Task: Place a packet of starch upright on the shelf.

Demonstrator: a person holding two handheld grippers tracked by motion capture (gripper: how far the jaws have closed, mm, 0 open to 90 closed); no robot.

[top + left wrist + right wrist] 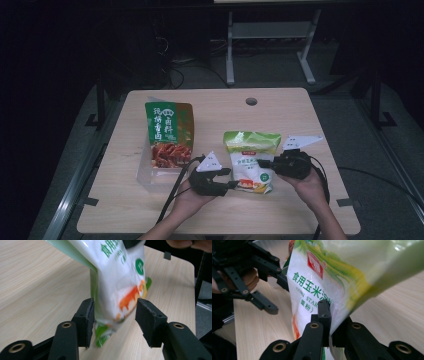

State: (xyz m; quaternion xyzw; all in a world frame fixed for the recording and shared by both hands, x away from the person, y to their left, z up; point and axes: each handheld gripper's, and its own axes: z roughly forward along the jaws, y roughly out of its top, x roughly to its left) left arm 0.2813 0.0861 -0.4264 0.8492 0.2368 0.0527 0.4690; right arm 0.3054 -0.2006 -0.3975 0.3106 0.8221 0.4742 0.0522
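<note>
From the high view, the white and green starch bag (251, 161) stood right of the middle of the worktop (125, 200), held between two hands. The right gripper (272, 164) met its right edge and the left gripper (231, 177) sat at its near left corner. To the left and farther back, a green and brown sauce packet (169, 135) stood in a clear tray (145, 176), well apart from the bag.

In the left gripper view, the bag's (117, 282) lower end hung between the jaws of the left gripper (115, 315), which stood apart. The left pad lay at the bag's side but the right one was clear of it, so there was no grip. The wood of the worktop (37, 285) showed beyond.

In the right gripper view, the right gripper (331, 322) had its jaws shut tight on the side edge of the bag (312, 287), pinching the film. The left gripper (272, 287) showed farther off, at the left, its jaws spread.

The step in hand looked like a handover of the bag to the right gripper, with the left one letting go. The next move probably called for the left gripper to back away without catching the corner, while the right kept its pinch firm enough that the slack, heavy bag would not slip.
</note>
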